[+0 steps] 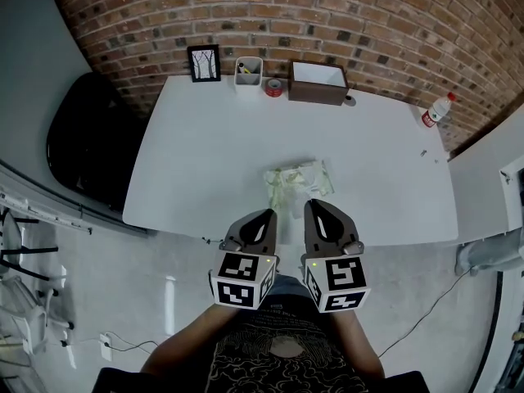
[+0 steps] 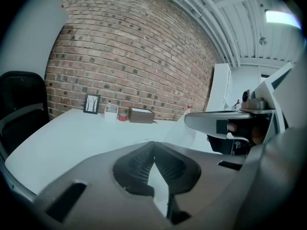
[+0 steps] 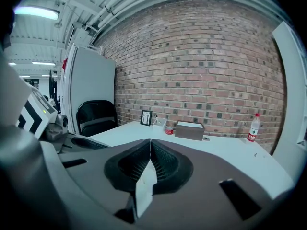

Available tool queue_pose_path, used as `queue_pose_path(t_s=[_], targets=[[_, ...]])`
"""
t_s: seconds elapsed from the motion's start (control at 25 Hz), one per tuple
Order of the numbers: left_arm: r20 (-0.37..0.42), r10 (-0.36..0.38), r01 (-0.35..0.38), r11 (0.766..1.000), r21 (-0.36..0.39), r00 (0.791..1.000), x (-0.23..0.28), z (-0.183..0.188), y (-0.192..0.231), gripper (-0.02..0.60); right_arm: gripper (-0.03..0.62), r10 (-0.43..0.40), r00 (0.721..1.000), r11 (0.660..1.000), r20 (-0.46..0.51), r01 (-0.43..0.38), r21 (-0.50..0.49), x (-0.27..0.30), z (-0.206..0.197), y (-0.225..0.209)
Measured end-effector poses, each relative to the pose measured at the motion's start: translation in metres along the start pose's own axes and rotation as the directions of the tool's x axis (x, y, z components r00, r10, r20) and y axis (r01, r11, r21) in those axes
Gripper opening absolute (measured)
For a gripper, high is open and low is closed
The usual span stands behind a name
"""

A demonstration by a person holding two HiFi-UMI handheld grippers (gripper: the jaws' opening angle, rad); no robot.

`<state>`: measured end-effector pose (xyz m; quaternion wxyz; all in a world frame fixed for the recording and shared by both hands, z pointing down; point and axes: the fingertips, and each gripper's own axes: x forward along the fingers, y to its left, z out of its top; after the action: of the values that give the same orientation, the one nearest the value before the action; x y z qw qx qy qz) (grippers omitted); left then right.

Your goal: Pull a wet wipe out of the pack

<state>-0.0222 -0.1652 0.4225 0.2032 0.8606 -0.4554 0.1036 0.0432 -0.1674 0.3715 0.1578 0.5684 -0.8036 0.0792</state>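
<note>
Both left gripper (image 1: 271, 214) & right gripper (image 1: 311, 204) fingers together, empty, nr wipe pack (image 1: 299, 178)

We see a white table (image 1: 188, 162) with a wipe pack (image 1: 298, 180) near its front edge; along the back stand a picture frame (image 1: 204, 63), white cup (image 1: 248, 74), red roll (image 1: 273, 88), brown box (image 1: 318, 82) and, far right, a bottle (image 1: 435, 111)

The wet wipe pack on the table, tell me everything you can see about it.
The wet wipe pack is a soft, crinkly-looking pouch, pale green and whitish, roughly rectangular with rumpled edges. It lies flat on the white table, near the front edge and slightly askew, far from the things along the brick wall. The left gripper and right gripper, both shut and empty, are just short of its near edge. Whether either touches it is unclear. It only shows in the head view, too small to reveal a flap or a protruding wipe.
</note>
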Motion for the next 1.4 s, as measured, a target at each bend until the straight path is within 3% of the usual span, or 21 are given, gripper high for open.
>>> queue_pose_path(t_s=[0.92,1.4], targets=[[0.032,-0.008,0.007,0.998,0.055,0.999,-0.069,-0.024,-0.036,0.011,0.018,0.044,0.999,0.999,-0.027,-0.043,0.004,-0.059,-0.041,0.056],[0.036,-0.034,0.032,0.998,0.058,0.999,-0.083,-0.030,-0.039,0.011,0.018,0.023,0.999,1.000,-0.024,-0.023,0.003,-0.070,-0.046,0.069]])
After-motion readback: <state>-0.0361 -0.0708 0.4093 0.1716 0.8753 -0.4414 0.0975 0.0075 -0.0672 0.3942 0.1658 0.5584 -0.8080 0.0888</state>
